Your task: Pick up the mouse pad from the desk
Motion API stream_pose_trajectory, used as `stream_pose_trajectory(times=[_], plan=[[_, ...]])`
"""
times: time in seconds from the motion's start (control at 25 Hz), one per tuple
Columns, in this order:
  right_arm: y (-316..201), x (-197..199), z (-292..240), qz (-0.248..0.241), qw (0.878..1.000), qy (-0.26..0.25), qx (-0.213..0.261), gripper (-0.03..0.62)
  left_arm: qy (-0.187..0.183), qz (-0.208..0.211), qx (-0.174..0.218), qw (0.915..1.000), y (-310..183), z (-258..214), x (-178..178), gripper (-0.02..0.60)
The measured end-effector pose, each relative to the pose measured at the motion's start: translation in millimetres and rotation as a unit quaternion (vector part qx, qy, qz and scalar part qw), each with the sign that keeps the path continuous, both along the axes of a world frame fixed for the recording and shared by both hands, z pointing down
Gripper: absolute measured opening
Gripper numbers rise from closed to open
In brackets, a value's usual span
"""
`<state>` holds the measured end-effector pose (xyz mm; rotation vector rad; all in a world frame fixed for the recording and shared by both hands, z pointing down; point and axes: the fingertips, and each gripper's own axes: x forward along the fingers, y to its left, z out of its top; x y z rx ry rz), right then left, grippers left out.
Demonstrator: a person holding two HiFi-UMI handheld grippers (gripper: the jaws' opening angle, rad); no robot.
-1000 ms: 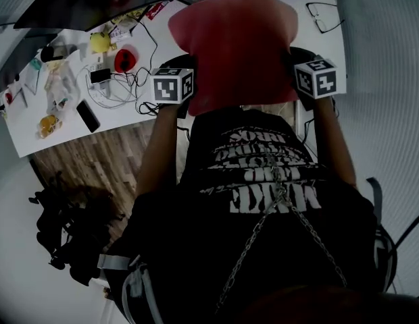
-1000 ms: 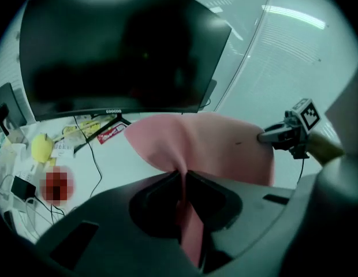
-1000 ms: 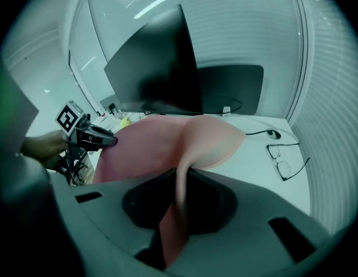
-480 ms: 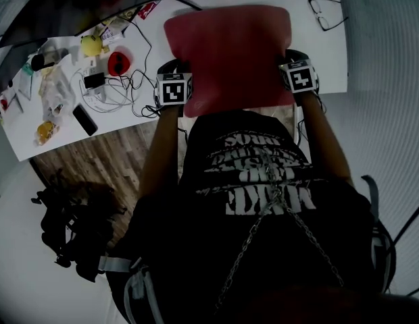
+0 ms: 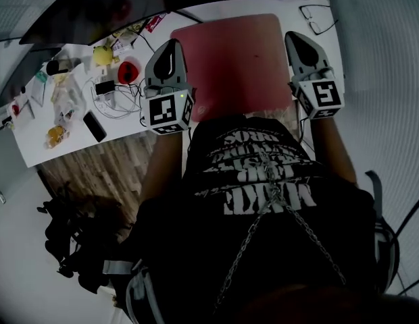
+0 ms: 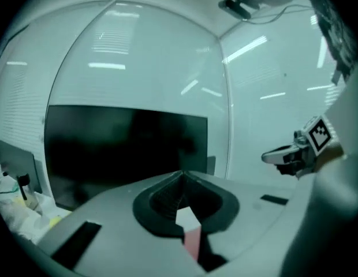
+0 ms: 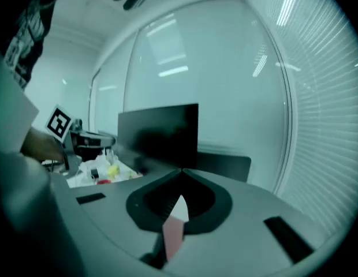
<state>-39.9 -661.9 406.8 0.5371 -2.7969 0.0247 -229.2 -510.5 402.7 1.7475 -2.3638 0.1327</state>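
The red mouse pad (image 5: 230,63) lies flat on the white desk (image 5: 81,137), its near edge at the desk's front edge. My left gripper (image 5: 170,44) hangs raised over the pad's left edge and my right gripper (image 5: 295,38) over its right edge. Both point almost level toward the monitor. Both have just been closing and are shut with nothing between their jaws. In the left gripper view the jaws (image 6: 182,172) meet, and a sliver of pad (image 6: 191,241) shows below them. The right gripper view shows the same: jaws (image 7: 182,171) and sliver of pad (image 7: 173,235).
A dark monitor (image 6: 127,149) stands at the desk's back. Left of the pad lie cables (image 5: 121,96), a red object (image 5: 128,68), a yellow toy (image 5: 101,55) and a phone (image 5: 94,125). Glasses (image 5: 316,19) lie at the far right. A black bag (image 5: 74,228) sits on the floor.
Both grippers were low at the pad's near corners; now they are higher and tipped up toward level. The pad, bowed a second ago, lies flat.
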Motion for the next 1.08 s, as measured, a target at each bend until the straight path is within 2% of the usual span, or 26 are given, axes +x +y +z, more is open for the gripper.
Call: stream_pose_trajectory(times=[0.08,0.16,0.32,0.52,0.72,1.08], plan=[[13,-8,-39,-0.021,0.998,-0.057,0.014,0.002,-0.013,0.013,0.037,0.9992,-6,-31,21,0.008],[23,-10,-62,-0.036,0.996,-0.075,0.034,0.002,-0.027,0.027,0.052,0.9979,-8,-49,39,0.008],[37,-2,-76,-0.045,0.995,-0.077,0.04,0.002,-0.03,0.043,0.061,0.9968,-6,-63,61,0.008],[40,11,-69,-0.053,0.994,-0.077,0.058,0.002,-0.026,0.035,0.068,0.9968,3,-66,72,0.008],[42,17,-71,-0.039,0.996,-0.075,0.039,0.0,-0.012,0.039,0.062,0.9973,9,-60,82,0.008],[45,16,-81,-0.045,0.995,-0.078,0.045,0.002,0.002,0.024,0.062,0.9978,12,-62,72,0.008]])
